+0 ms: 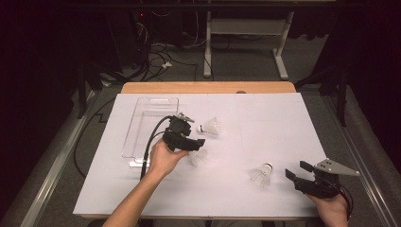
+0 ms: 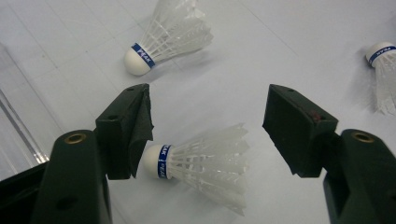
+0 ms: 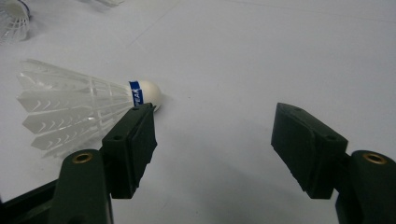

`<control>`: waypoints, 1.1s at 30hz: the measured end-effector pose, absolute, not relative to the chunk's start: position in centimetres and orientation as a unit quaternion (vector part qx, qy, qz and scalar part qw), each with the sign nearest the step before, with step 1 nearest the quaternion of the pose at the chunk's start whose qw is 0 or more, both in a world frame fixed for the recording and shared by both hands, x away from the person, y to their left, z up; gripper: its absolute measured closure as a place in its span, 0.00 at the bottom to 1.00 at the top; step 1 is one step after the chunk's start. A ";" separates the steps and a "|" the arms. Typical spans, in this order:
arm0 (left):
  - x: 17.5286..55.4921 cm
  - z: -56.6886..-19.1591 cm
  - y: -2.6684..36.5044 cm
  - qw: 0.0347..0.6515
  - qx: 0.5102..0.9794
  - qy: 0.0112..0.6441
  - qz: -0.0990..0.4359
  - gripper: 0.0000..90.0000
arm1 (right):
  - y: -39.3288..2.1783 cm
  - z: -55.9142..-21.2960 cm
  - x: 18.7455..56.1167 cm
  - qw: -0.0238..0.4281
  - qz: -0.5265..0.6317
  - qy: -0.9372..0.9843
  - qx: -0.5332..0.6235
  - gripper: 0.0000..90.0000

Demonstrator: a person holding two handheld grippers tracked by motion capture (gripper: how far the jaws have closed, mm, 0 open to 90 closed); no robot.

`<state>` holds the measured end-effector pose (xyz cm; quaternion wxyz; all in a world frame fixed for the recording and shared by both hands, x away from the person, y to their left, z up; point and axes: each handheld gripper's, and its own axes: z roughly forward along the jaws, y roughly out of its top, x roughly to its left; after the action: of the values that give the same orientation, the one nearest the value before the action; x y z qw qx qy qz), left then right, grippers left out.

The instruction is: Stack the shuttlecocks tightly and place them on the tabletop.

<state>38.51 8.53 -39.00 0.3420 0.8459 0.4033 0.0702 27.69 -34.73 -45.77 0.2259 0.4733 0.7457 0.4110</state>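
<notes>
Step in hand: getting ready to grab the middle shuttlecock (image 1: 198, 156), a guess from how the left gripper (image 1: 193, 143) sits right over it.
Left gripper: middle of the high view, a bit left; jaws spread wide, pinching nothing.
Middle shuttlecock up close (image 2: 205, 165): low in the left gripper view, lying on its side between the two jaws; round white tip right by the left jaw, feathers fanning toward the lower right.
Right gripper (image 1: 299, 172): lower right of the high view, jaws spread too, holding nothing.
Shuttlecock by the right gripper (image 1: 261, 174): lower middle-right of the high view, near the jaws but not touching; in the right gripper view (image 3: 84, 107) at the left side, white tip peeking up behind the left jaw, mostly outside the gap.
Third shuttlecock (image 1: 210, 126): just above the middle of the high view, apart from both grippers; upper middle in the left gripper view (image 2: 168, 35).
Clear tray (image 1: 140, 124): upper left part of the white table (image 1: 265, 118), nothing seen inside; likely the place for the shuttlecocks.
How far along: probably near the start, all three still on the table.
Next move: lower the left gripper a little, then close gently on the hard white tip end, not the soft feathers; squeezing feathers could bend them. After that, lift and carry up-left to the tray.
</notes>
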 end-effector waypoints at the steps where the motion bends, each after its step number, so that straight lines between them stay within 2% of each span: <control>1: 38.5 -39.0 8.5 0.342 0.846 0.403 0.070 0.37 | -34.7 -45.8 27.7 0.226 0.411 0.746 0.473 0.34; 33: 35.3 -39.5 9.8 0.348 0.849 0.393 0.062 0.37 | -34.7 -45.8 27.7 0.227 0.410 0.745 0.474 0.34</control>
<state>35.32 9.77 -39.55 0.3484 0.8486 0.3933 0.0617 27.67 -34.73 -45.77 0.2268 0.4739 0.7453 0.4104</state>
